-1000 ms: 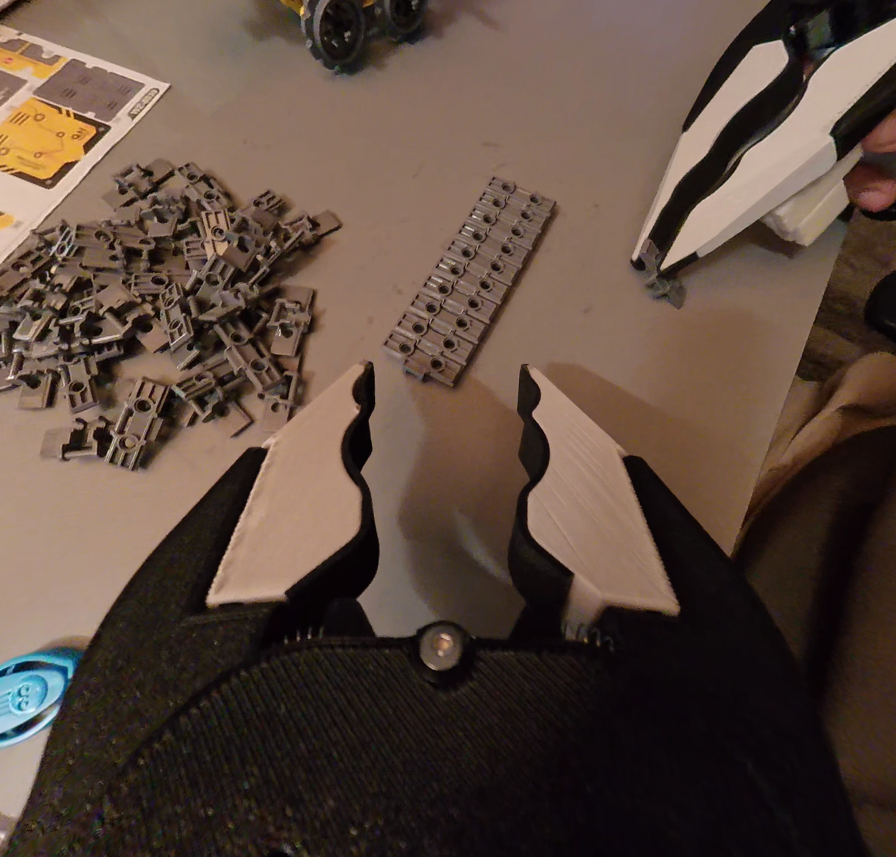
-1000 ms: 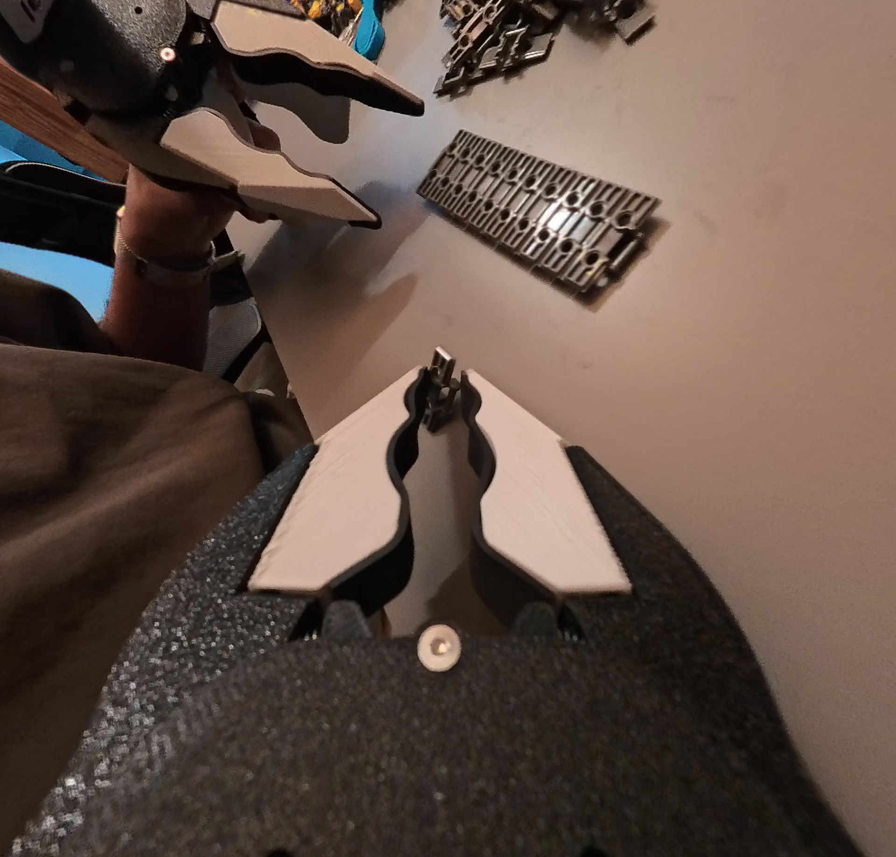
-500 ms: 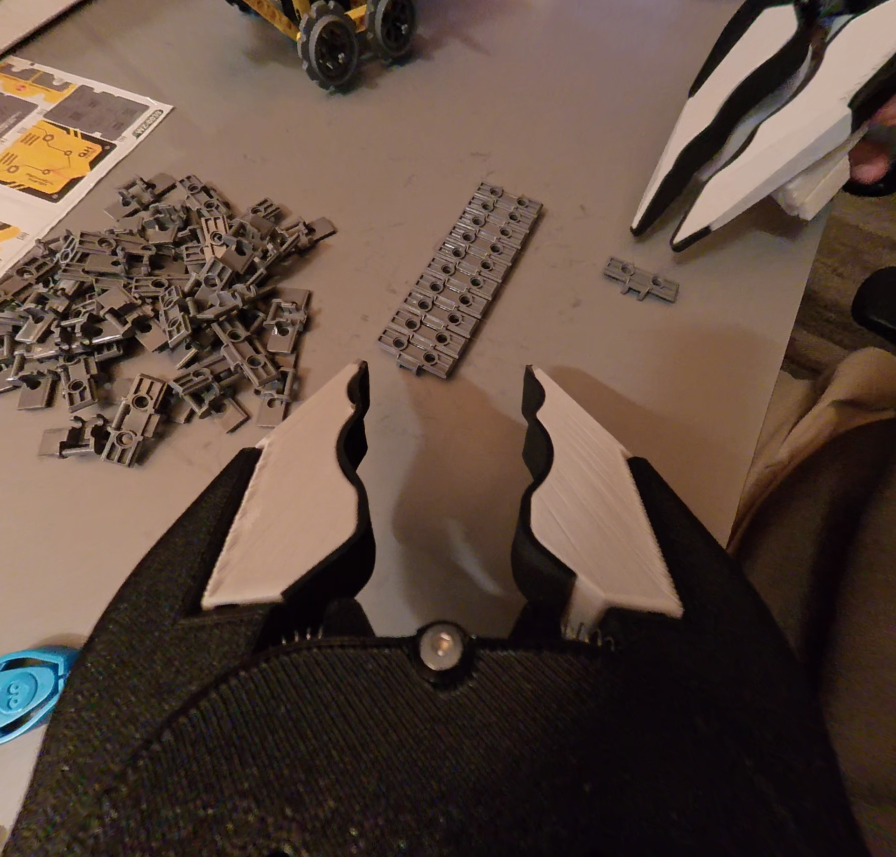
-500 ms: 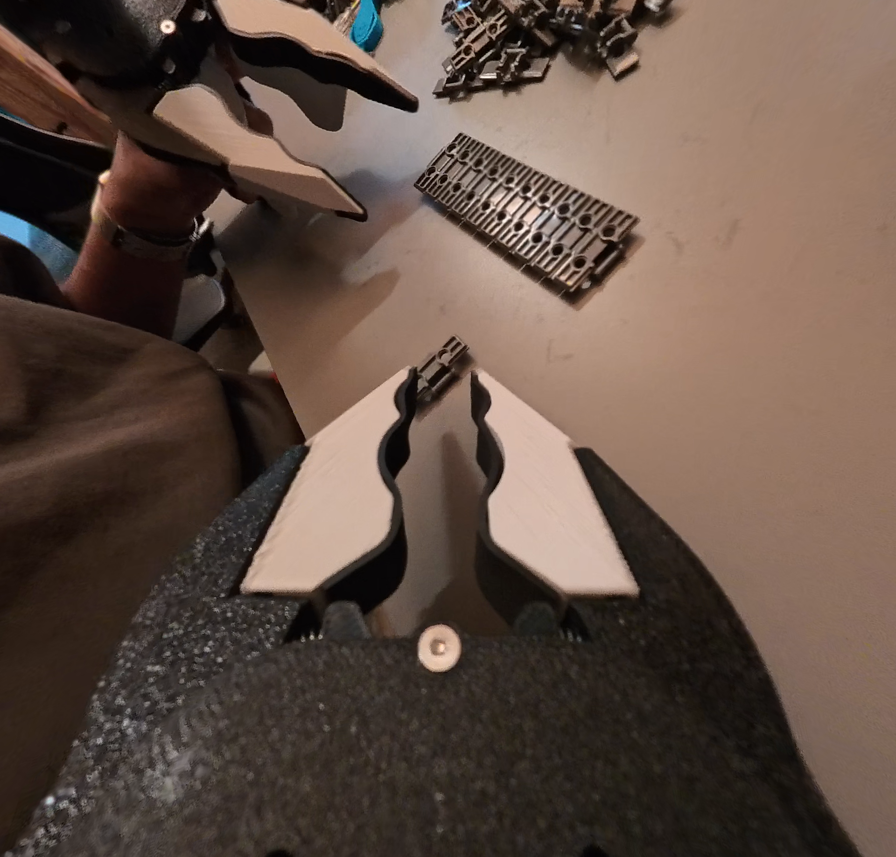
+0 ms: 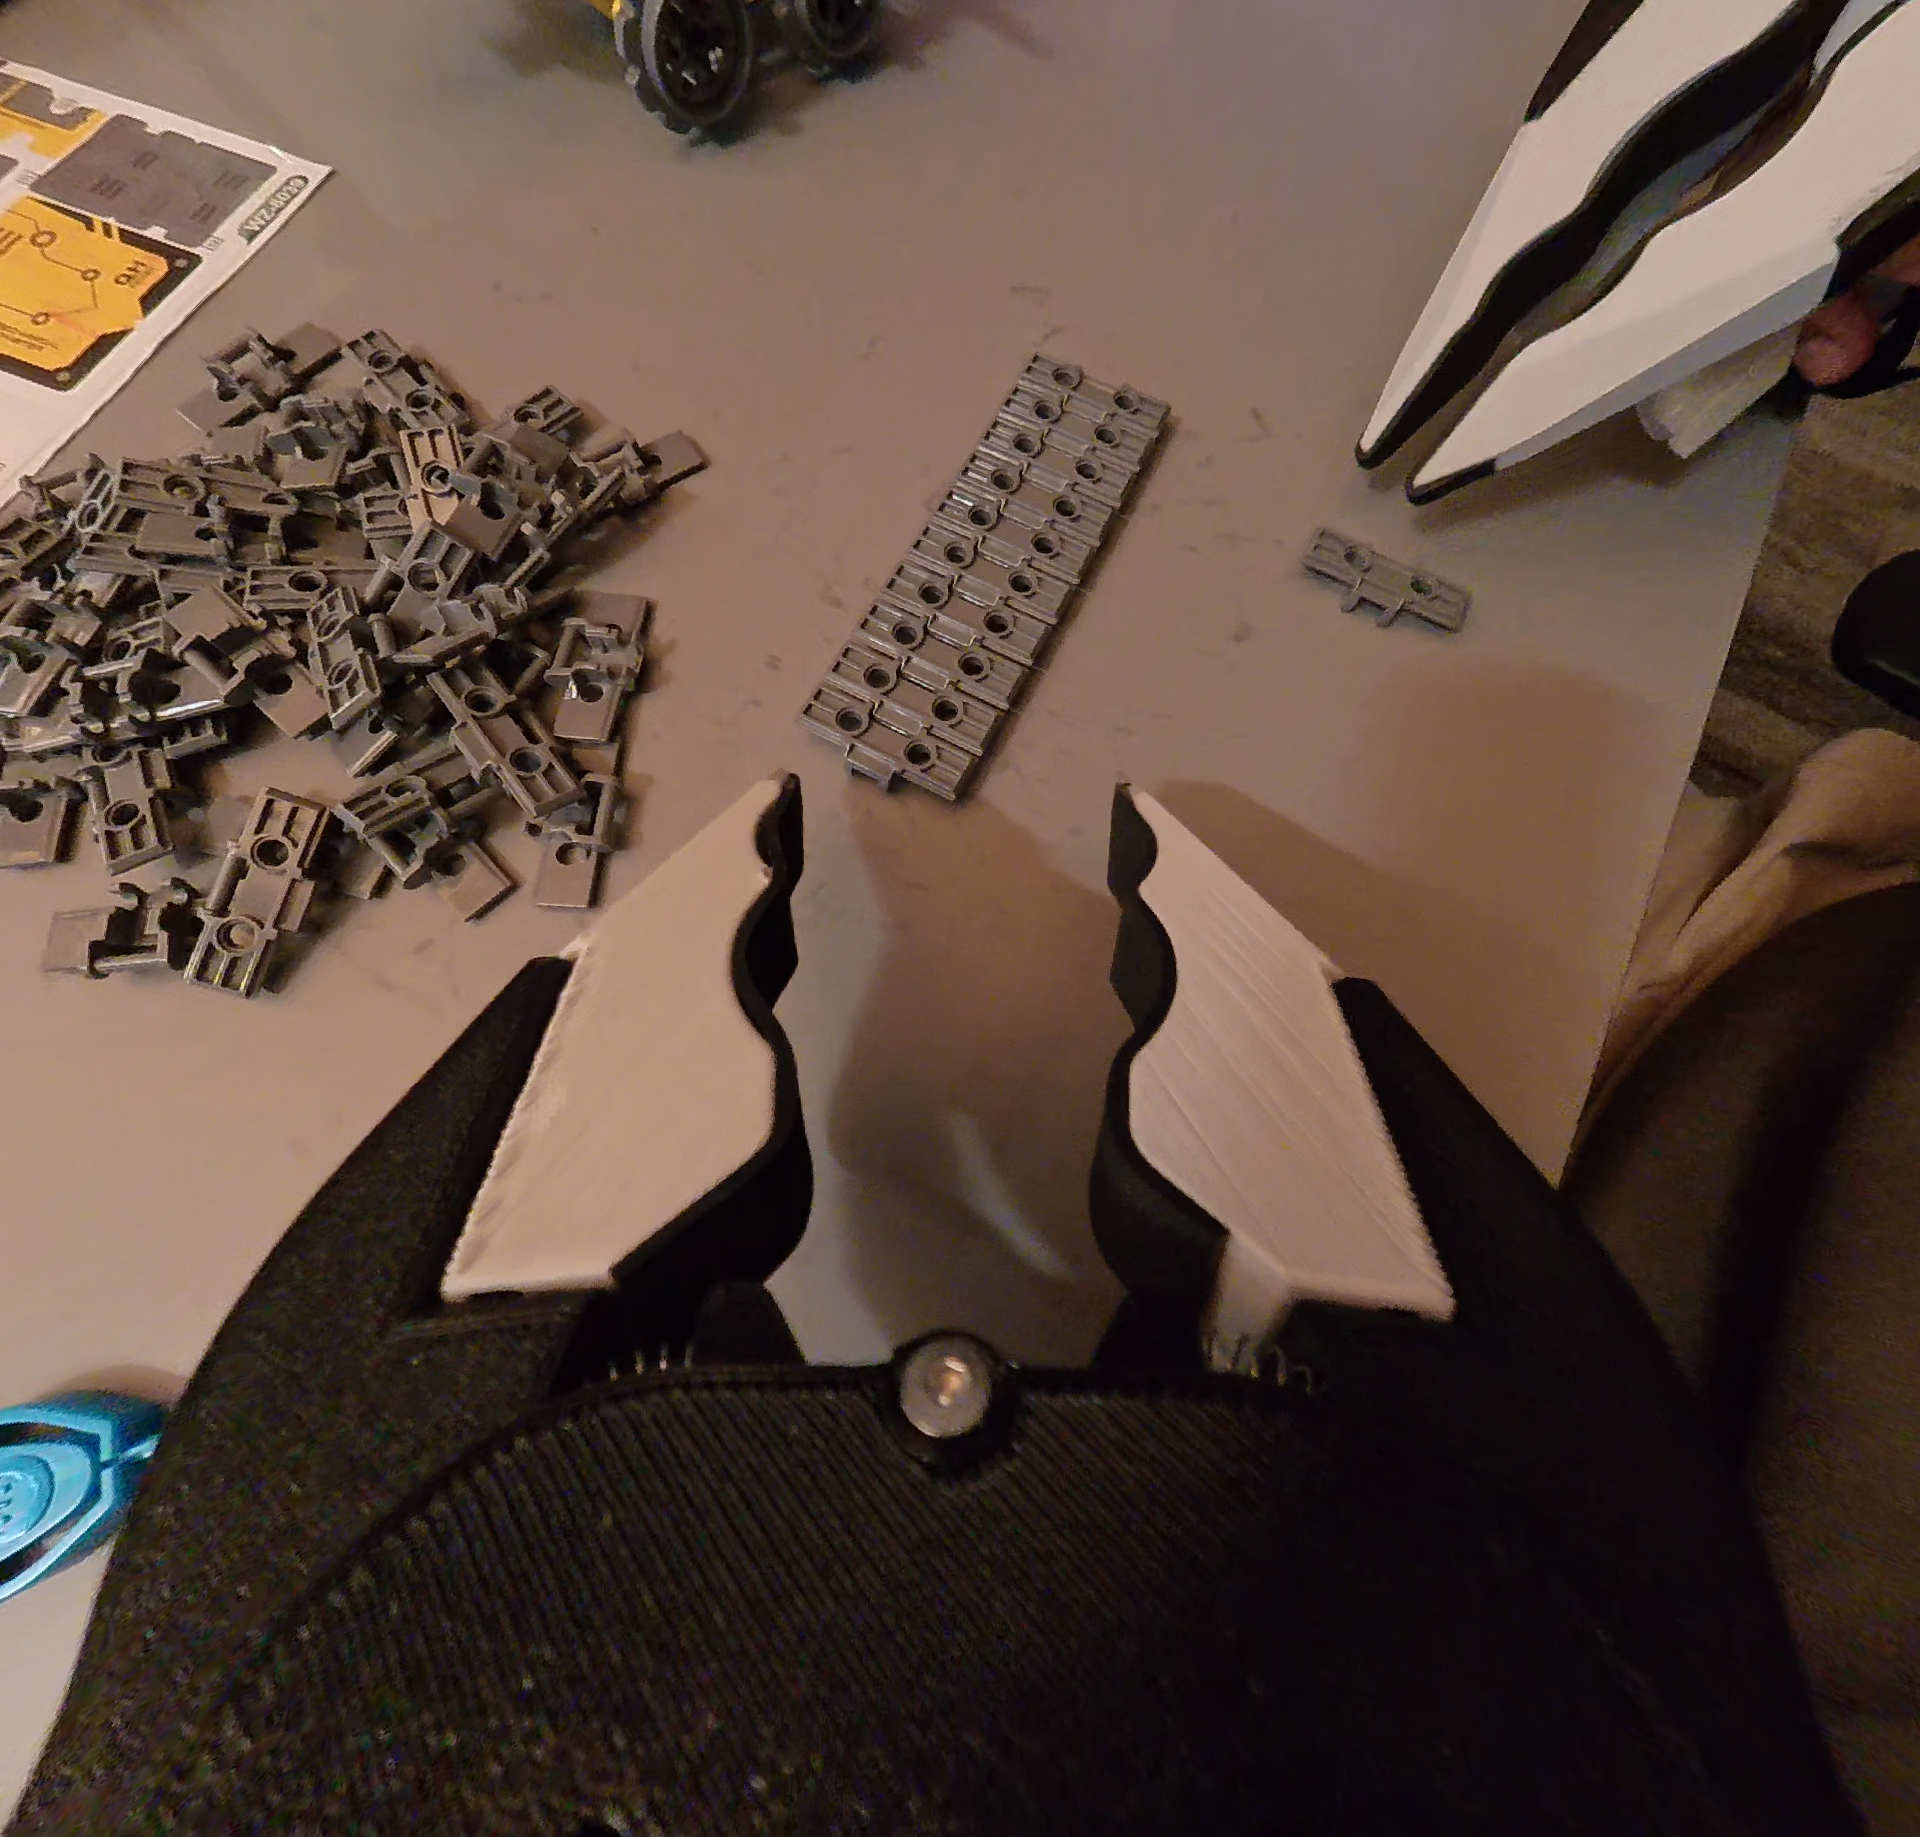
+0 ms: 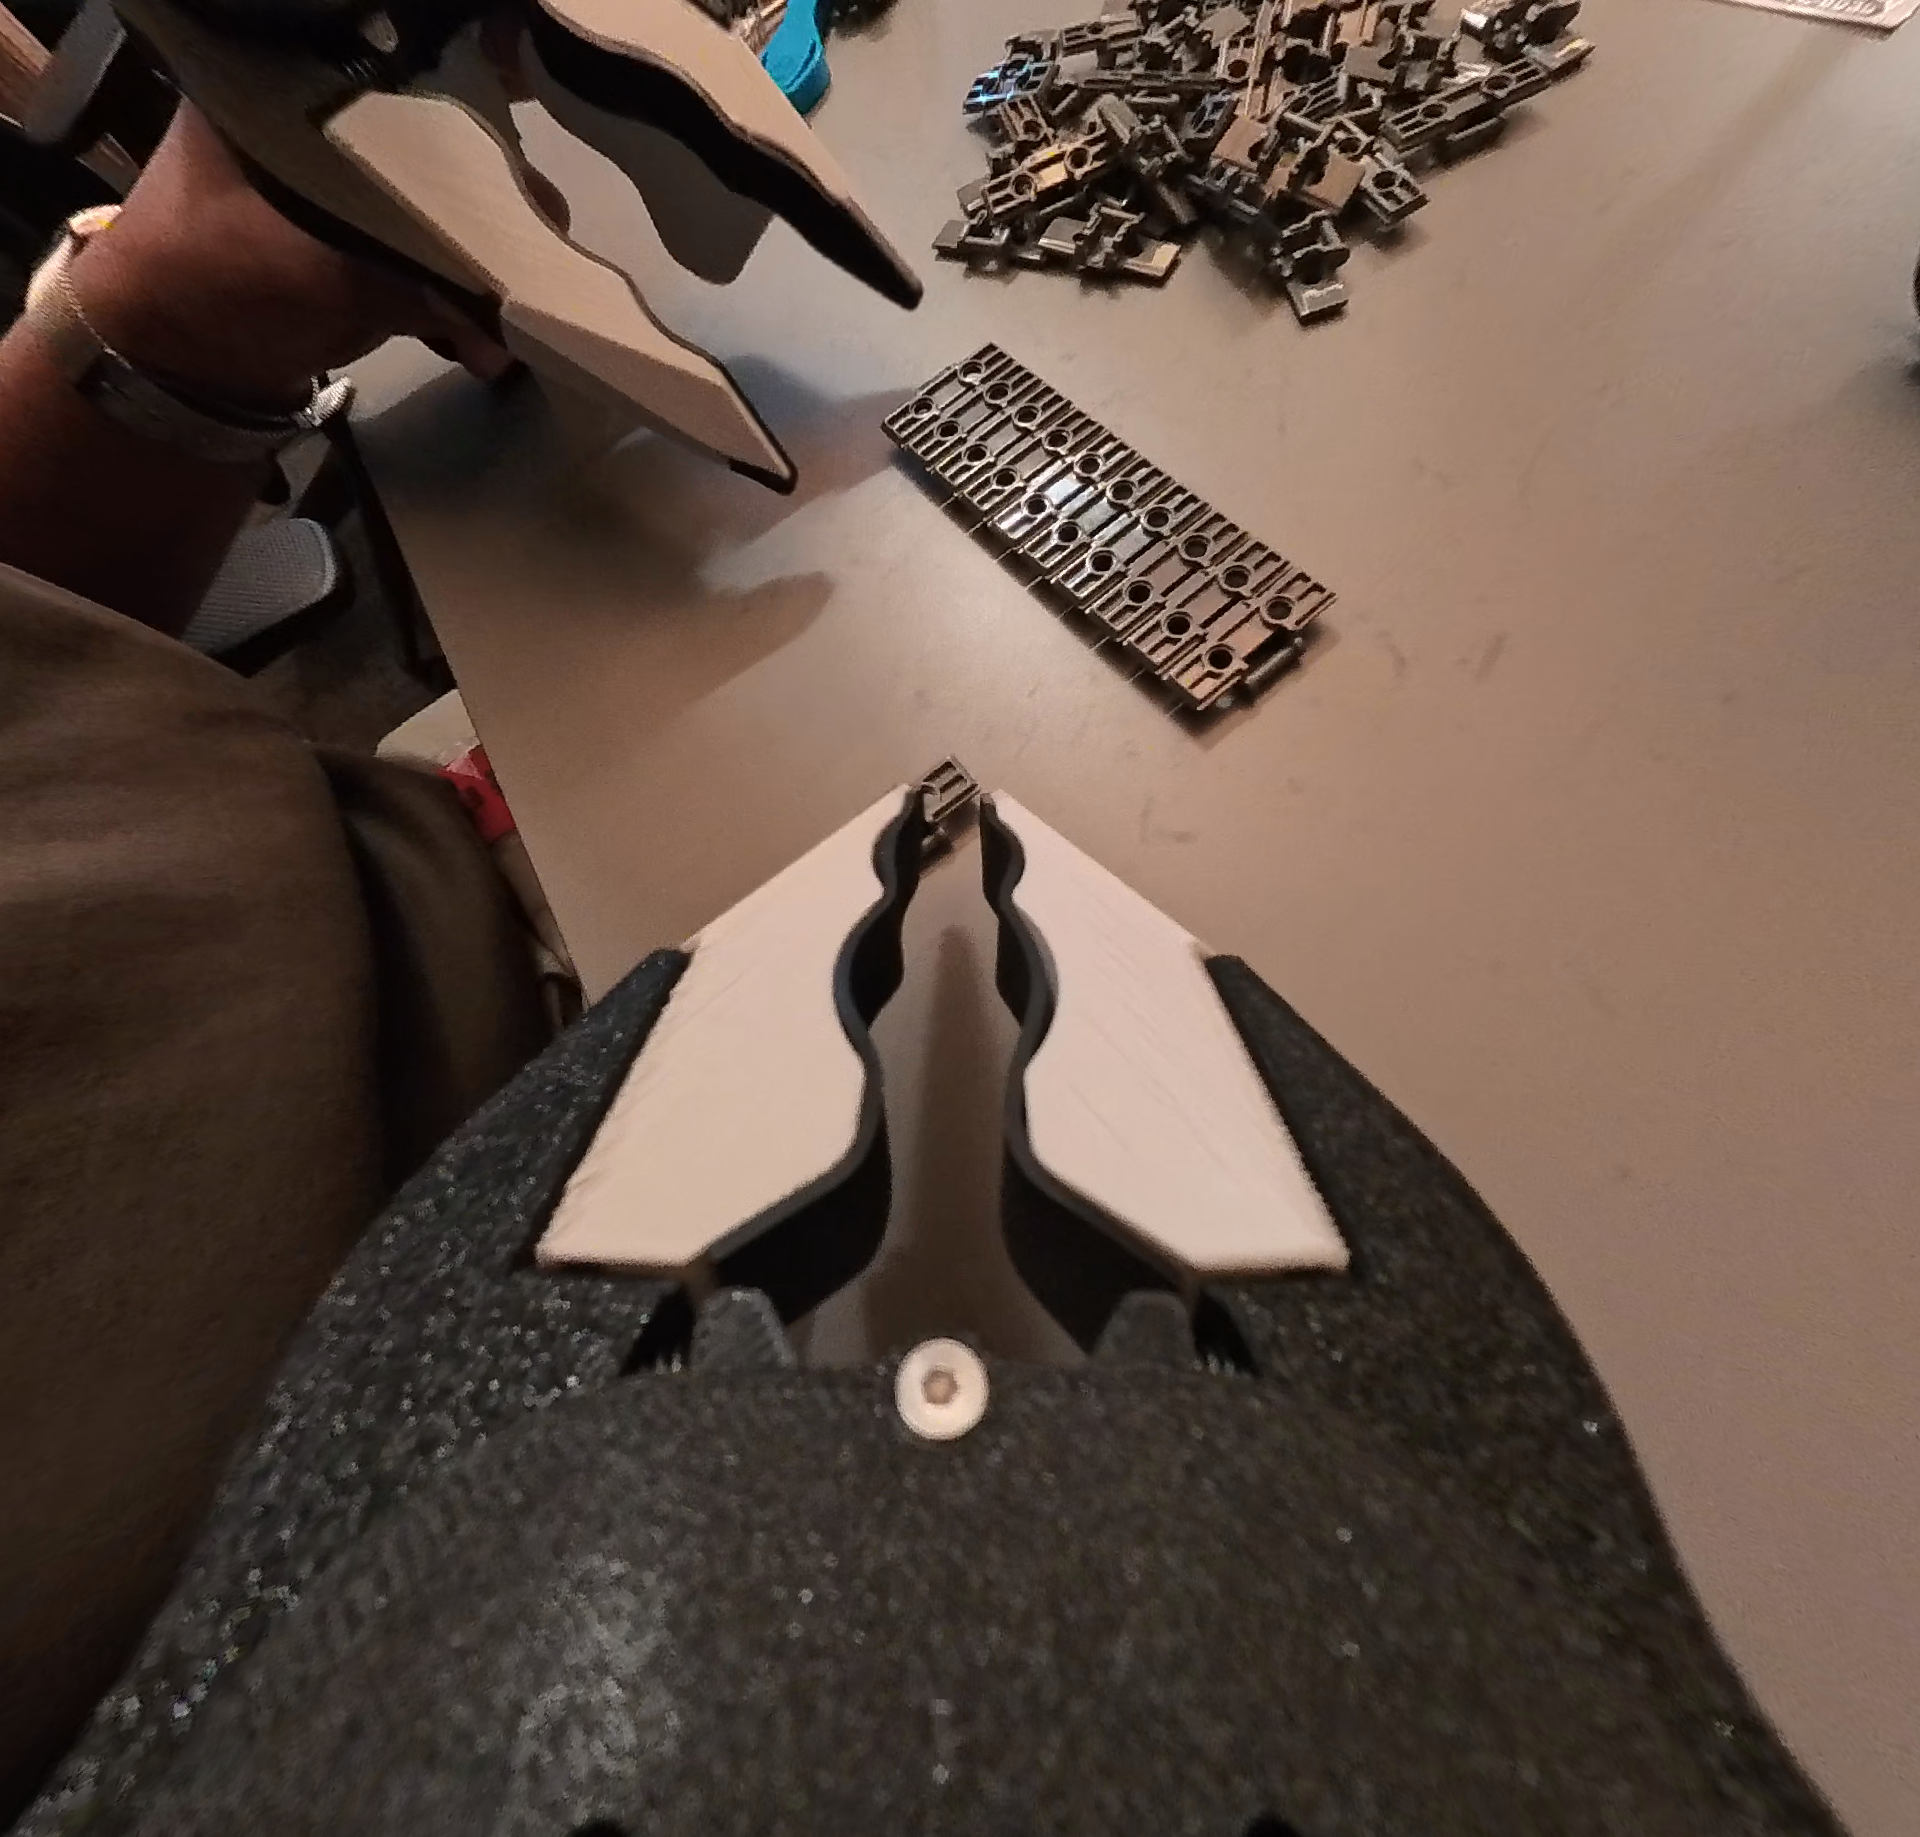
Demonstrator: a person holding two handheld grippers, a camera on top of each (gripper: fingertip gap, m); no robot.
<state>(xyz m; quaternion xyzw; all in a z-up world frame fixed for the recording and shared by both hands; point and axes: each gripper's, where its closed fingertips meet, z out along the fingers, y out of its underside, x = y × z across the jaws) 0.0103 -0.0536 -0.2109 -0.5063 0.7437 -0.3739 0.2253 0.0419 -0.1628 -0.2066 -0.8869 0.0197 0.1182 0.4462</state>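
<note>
Assembled track strip lies between loose link pile and single link

Both views are dim and warm-toned, the grey tabletop turning brownish toward the near edge. Soft, broad shadows of the left tool spread over the tabletop ahead of its tips. In the right wrist view a small glare patch shines on the joined strip of grey links, and the left tool at the upper left is slightly smeared by motion. Wide-angle distortion bends the tabletop edges and stretches the frame corners. Grain shows on the dark tool bodies.
</note>
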